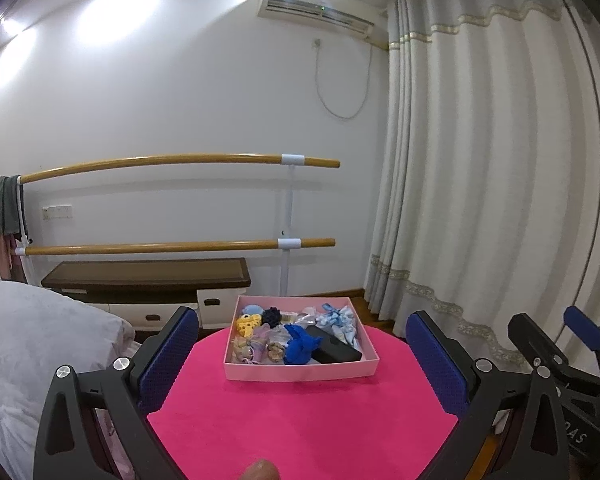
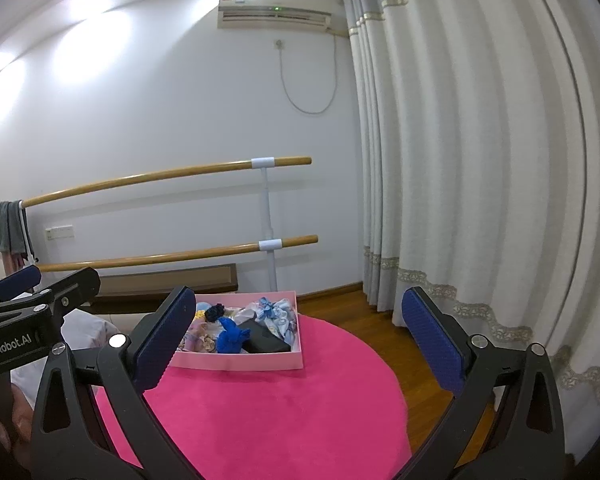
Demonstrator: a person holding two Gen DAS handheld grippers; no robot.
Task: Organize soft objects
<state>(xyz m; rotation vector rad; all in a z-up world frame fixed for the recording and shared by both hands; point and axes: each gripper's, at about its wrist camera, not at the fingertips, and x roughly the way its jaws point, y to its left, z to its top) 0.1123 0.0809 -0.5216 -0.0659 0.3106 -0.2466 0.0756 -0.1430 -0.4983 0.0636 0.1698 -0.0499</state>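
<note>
Standing wide apart and empty, the jaws of the left gripper [image 1: 302,354] and the right gripper [image 2: 298,338] hover side by side above a round worktop [image 1: 300,420] covered in bright pink felt, both aimed at a shallow pink box [image 1: 300,370] near its far edge. Inside the box lies a jumble of soft, light things: a pale blue-and-white patterned cloth [image 1: 338,320] bunched along the right wall, a crumpled blue fabric piece [image 1: 298,344] in the middle, a yellow plush toy [image 1: 246,324] at the left, and a small dark scrunchie [image 1: 272,316] behind it. A black rectangular case [image 1: 334,348], probably rigid, rests against the blue fabric. The cloths look likely to sag and drape when lifted, so pinching a raised fold near the middle should serve best; the thin-walled box itself may slide on the felt if nudged.
</note>
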